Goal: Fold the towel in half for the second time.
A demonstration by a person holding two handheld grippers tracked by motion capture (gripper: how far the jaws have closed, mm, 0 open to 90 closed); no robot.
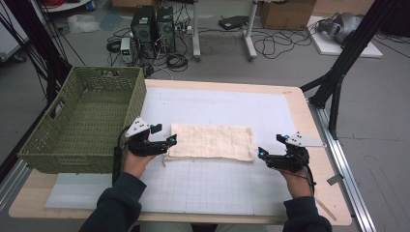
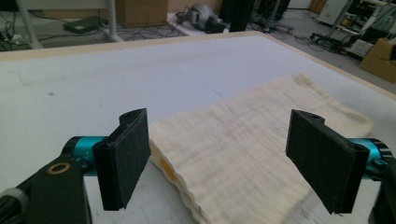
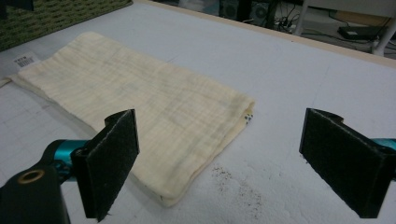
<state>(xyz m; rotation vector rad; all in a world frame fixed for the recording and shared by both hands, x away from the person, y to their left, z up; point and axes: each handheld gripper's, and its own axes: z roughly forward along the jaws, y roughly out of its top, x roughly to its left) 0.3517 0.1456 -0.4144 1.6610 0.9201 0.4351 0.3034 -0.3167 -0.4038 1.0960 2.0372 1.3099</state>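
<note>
In the middle of the white mat (image 1: 217,188) lies a folded cream cloth (image 1: 212,141), flat, its long side running left to right across the table (image 1: 312,125). In the left gripper view its layered edge shows as a stack of thin folds. In the right gripper view a small patterned corner peeks out at its near end, and dark specks dot the mat just in front of it.

The left gripper (image 1: 169,143) sits at the cloth's left end, jaws spread wide; in its own view the cloth's edge lies between the two black pads (image 2: 125,156), and I cannot tell whether either touches it. The right gripper (image 1: 261,153) rests just off the cloth's right end, jaws also spread and holding nothing, the cloth's corner lying ahead between them.

A green woven basket (image 1: 82,121) stands at the table's left, beside the left gripper.
</note>
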